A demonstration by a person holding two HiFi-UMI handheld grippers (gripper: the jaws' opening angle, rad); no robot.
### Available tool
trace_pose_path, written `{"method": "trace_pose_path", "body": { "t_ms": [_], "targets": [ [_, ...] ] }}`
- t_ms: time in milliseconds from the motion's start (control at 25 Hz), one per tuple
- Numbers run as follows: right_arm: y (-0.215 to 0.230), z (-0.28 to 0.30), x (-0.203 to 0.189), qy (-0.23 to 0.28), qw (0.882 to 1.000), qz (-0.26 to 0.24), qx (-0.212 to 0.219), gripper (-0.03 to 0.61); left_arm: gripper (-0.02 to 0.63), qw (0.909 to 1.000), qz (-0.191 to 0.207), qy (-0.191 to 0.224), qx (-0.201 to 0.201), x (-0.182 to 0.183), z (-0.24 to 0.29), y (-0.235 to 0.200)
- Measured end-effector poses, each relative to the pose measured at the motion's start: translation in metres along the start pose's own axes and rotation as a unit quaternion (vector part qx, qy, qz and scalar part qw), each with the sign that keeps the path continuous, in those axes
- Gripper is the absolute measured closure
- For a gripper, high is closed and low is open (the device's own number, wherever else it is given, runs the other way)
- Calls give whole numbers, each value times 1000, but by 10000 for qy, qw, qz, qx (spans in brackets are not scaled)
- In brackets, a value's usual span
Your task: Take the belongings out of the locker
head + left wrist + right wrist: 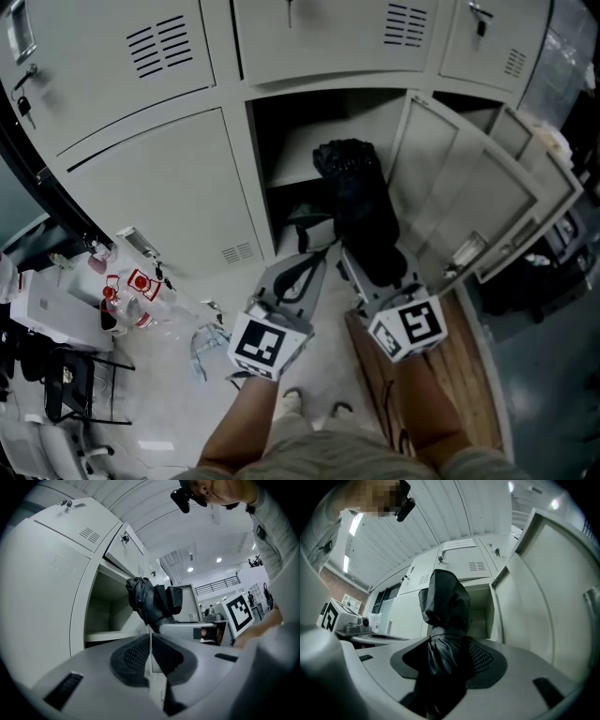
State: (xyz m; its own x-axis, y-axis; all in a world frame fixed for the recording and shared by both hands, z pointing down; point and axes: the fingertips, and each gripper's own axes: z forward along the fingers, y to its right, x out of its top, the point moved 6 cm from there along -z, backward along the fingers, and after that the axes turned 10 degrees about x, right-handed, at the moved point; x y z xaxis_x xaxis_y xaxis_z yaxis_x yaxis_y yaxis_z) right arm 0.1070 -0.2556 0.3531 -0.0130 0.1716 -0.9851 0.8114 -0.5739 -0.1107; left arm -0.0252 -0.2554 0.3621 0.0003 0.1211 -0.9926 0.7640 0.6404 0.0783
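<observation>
**Head view: black bundle gripped in front of the open locker**

Head view is showing me both tongs reaching toward the open locker (291,131), whose door (469,187) is swinging wide to the right. I am holding the right gripper (361,258) clamped on the lower part of a black bundle (356,197) of crinkled fabric, possibly a folded umbrella, though the dark cloth is hiding its shape. The bundle is standing upright before the opening, its top level with the inner shelf (295,173); I am not managing to tell whether it is fully clear of the compartment.

Right gripper view is confirming the grip: the right gripper (445,658) is pressing its pads against the black bundle (443,602), which is rising straight out of them.

Left gripper view is showing the left gripper (151,641) with its pads meeting along a thin seam and nothing between them. The black bundle (147,602) is hanging just beyond it, beside the locker opening. In the head view the left gripper (314,258) is sitting just beside the right one
</observation>
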Motion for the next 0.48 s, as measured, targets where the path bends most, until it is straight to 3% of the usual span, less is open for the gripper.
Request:
{"method": "trace_pose_path", "body": {
  "t_ms": [480],
  "targets": [
    [-25, -68, 16, 146, 9993, 313, 169, 348, 611, 9991, -5, 58, -416, 9, -21, 39]
  ]
}}
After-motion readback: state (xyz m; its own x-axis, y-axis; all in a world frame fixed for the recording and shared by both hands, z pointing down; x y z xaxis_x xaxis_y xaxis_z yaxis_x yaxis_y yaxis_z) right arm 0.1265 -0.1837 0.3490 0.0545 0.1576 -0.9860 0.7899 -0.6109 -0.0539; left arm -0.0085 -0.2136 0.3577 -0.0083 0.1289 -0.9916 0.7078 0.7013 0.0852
